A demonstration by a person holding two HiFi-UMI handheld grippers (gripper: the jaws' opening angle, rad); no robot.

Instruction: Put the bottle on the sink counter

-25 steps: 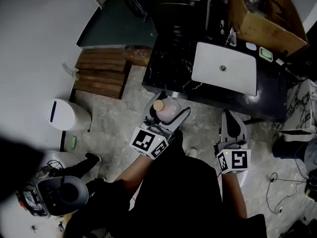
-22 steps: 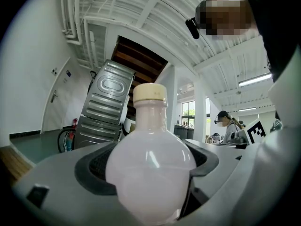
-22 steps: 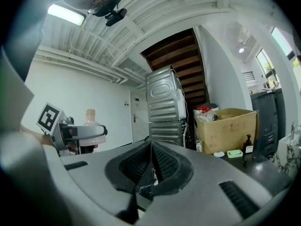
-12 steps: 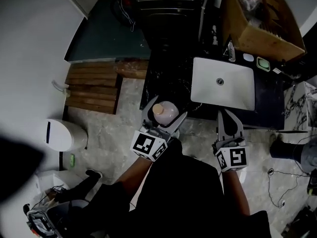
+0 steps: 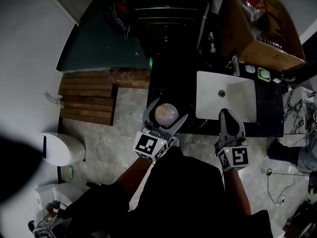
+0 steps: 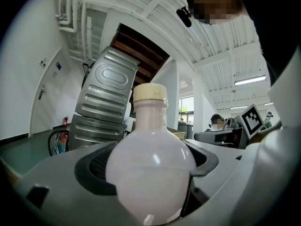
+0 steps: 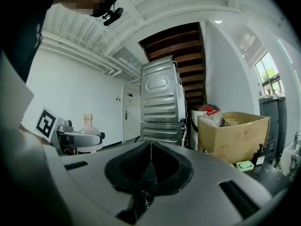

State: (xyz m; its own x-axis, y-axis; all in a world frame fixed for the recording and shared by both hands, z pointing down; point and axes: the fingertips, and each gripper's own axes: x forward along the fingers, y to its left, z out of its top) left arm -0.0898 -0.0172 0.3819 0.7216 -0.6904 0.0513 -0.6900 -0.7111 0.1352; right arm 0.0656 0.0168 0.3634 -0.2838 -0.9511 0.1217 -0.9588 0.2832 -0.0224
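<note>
A round pale pink bottle (image 5: 166,114) with a beige cap is held upright in my left gripper (image 5: 164,117), which is shut on its belly; it hangs over the near left edge of the black sink counter (image 5: 171,86). In the left gripper view the bottle (image 6: 149,166) fills the middle between the grey jaws. My right gripper (image 5: 232,120) is shut with nothing in it, over the counter's front edge just below the white sink basin (image 5: 226,96). From the right gripper view the bottle (image 7: 87,134) shows at the left, and the jaws meet in a closed line.
A cardboard box (image 5: 257,29) and small soap items (image 5: 264,75) stand at the counter's back right. A stacked grey washer (image 5: 171,14) rises behind the counter. Wooden boards (image 5: 89,97) and a white bin (image 5: 59,149) lie on the floor at left.
Both grippers have come forward toward the counter. The bottle, earlier over the floor in front of it, is now above the counter's near left edge.
</note>
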